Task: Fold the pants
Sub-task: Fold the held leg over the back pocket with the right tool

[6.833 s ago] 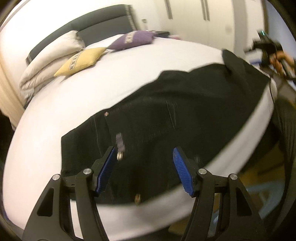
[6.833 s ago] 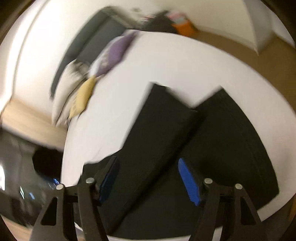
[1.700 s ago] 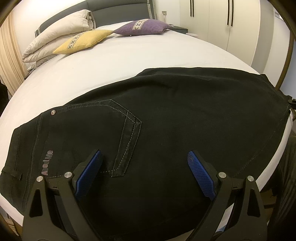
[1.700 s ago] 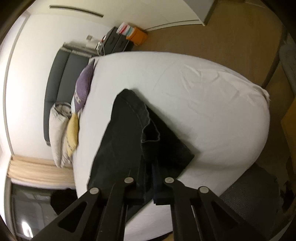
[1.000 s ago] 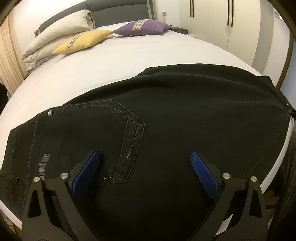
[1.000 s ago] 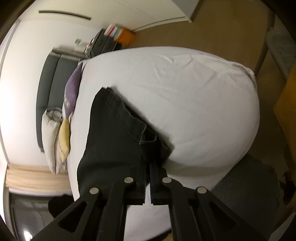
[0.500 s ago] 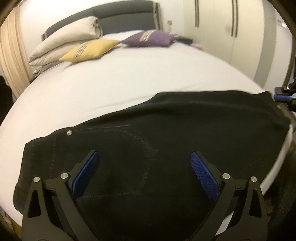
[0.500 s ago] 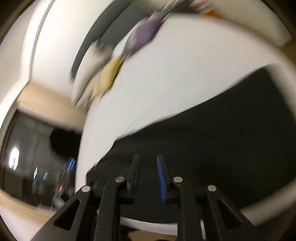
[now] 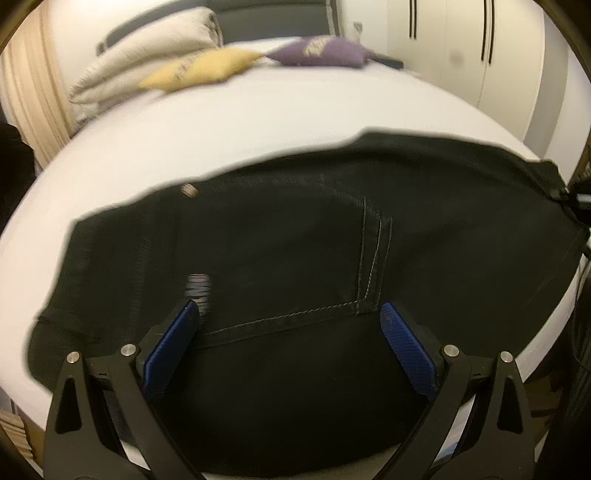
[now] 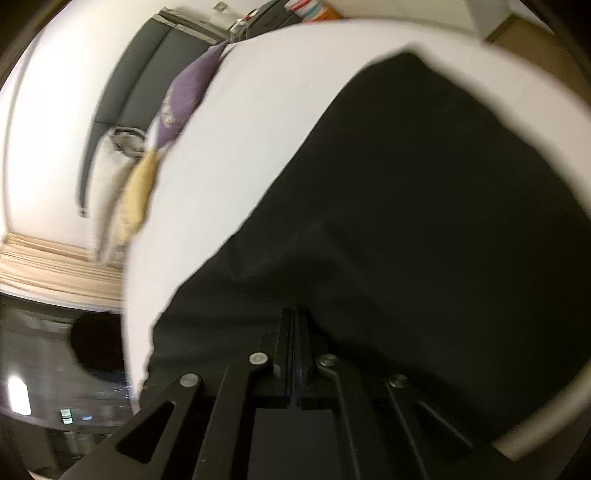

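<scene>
Nearest in the left wrist view, the left gripper (image 9: 290,314) hangs over the pants (image 9: 303,266) with its jaws spread wide, blue pads (image 9: 404,347) well apart and nothing pinched between them. Between those pads runs the stitched edge of a back pocket (image 9: 369,266), and a small pale label (image 9: 198,286) sits just above the left pad, blurred.

Over to the right wrist view: the right gripper (image 10: 293,317) has its jaws closing, the two fingers drawn in to a thin slit. Black cloth lies right at the tips and below them, but the picture is smeared and dark there, so it is hard to say whether any fabric is actually caught between them.

The pants are black denim, spread flat across the near end of the bed (image 9: 221,122), waist end to the left in the left view with a metal rivet (image 9: 188,190) at the upper edge, the far right corner reaching the mattress edge. White sheet shows all around the far side of the cloth.

Farther back, a yellow cushion (image 9: 199,72) and a purple cushion (image 9: 321,55) lie side by side at the head of the bed, a pale folded duvet (image 9: 147,62) left of them, the grey headboard (image 9: 273,22) behind. White wardrobe doors (image 9: 450,44) stand at the far right.
</scene>
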{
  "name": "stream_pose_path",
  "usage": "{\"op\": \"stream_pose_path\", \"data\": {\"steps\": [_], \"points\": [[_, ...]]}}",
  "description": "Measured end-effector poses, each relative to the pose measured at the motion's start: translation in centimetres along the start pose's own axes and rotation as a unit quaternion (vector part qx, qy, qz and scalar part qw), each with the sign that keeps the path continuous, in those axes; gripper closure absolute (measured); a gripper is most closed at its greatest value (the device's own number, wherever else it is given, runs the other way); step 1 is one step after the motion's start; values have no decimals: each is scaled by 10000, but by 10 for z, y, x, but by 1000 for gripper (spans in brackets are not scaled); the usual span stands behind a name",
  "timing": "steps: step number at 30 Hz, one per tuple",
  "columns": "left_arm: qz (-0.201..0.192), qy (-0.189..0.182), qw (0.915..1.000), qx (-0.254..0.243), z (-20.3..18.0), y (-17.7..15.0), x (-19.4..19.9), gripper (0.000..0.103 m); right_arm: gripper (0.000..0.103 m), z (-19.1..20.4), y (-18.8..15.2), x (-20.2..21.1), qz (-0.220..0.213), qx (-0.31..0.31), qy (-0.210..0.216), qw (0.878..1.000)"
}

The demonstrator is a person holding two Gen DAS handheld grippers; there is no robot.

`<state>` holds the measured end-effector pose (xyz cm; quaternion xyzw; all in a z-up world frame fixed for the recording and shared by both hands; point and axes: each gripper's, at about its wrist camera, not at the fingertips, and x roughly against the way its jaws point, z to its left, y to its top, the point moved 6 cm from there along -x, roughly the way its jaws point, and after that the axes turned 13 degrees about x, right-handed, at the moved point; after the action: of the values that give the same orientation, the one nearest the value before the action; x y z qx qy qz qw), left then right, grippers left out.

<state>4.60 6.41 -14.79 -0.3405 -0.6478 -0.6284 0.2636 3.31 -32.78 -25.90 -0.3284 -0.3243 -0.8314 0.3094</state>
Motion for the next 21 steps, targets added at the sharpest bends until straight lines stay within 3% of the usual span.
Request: {"op": "stream_pose_path", "data": {"steps": [2,4,7,9,10,11,12,15,18,20,21], "points": [[-274,-46,9995,122,6,3,16,3,95,25,-6,13,-22,402,87,9992],[-238,26,9994,248,17,7,14,3,93,72,-25,11,228,819,841,9928],[-61,160,9994,315,27,4,2,3,75,126,-57,-7,666,1404,1526,9760],[224,237,9988,355,32,-5,-10,3,71,127,-76,-34,1133,1343,1312,9757],[233,218,9987,388,33,-7,-10,3,75,112,-88,-49,1468,1032,1043,9782],[178,196,9988,403,35,-9,-7,3,99,97,-95,-55,1612,680,1014,9793],[171,184,9989,407,36,-9,-6,3,103,90,-95,-56,1627,533,975,9804],[74,139,9987,487,40,-12,-4,3,103,68,-102,-43,1653,255,1001,9808],[-111,133,9983,563,43,-7,2,3,103,59,-107,-31,1751,482,407,9825],[-286,84,9977,606,44,-1,10,3,100,71,-101,-23,1857,813,59,9792],[-348,104,9975,605,45,3,13,3,98,89,-97,-16,1820,1028,123,9778]]}}
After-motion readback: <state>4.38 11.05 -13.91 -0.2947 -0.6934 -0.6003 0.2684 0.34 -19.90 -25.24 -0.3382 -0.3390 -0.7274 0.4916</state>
